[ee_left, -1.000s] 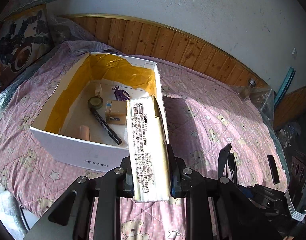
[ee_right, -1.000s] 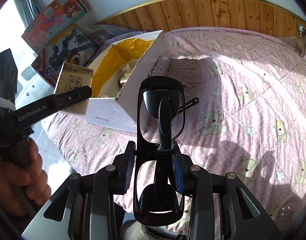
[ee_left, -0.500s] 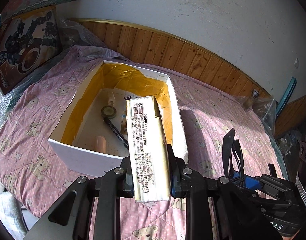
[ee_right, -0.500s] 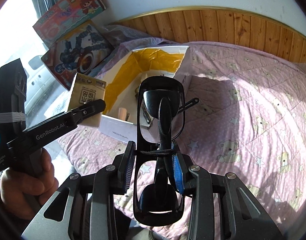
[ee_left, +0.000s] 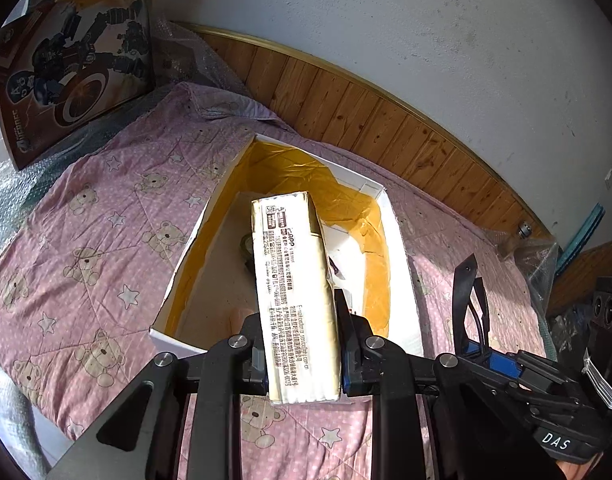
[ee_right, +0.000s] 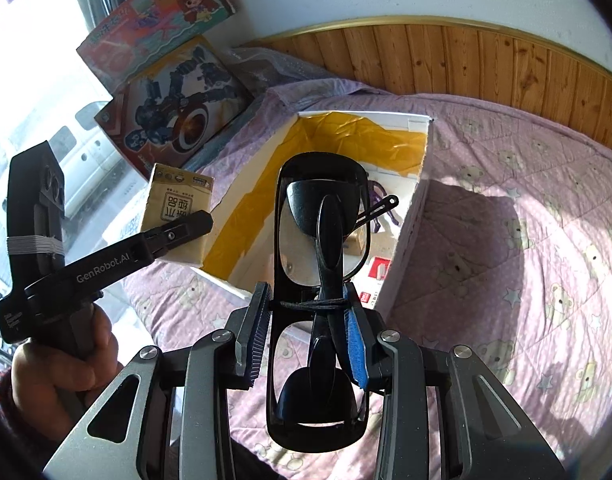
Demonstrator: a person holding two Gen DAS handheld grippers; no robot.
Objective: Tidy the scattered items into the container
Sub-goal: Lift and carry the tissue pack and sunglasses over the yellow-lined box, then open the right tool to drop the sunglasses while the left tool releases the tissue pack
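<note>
A: Where the pale printed carton point(ee_left: 296, 300) stands on end, which claw has it?

B: The left gripper point(ee_left: 300, 344), clenched on its lower half; the carton hangs over the white box point(ee_left: 397, 236) with yellow lining, toward the box's 6 o'clock rim.

A: And the folded black glasses point(ee_right: 319, 248)?

B: Clamped in the right gripper point(ee_right: 309, 336), also above the box. The box rests on a pink bear-print quilt point(ee_left: 106, 240); toy cartons point(ee_right: 174, 108) lean at 10 o'clock.
</note>
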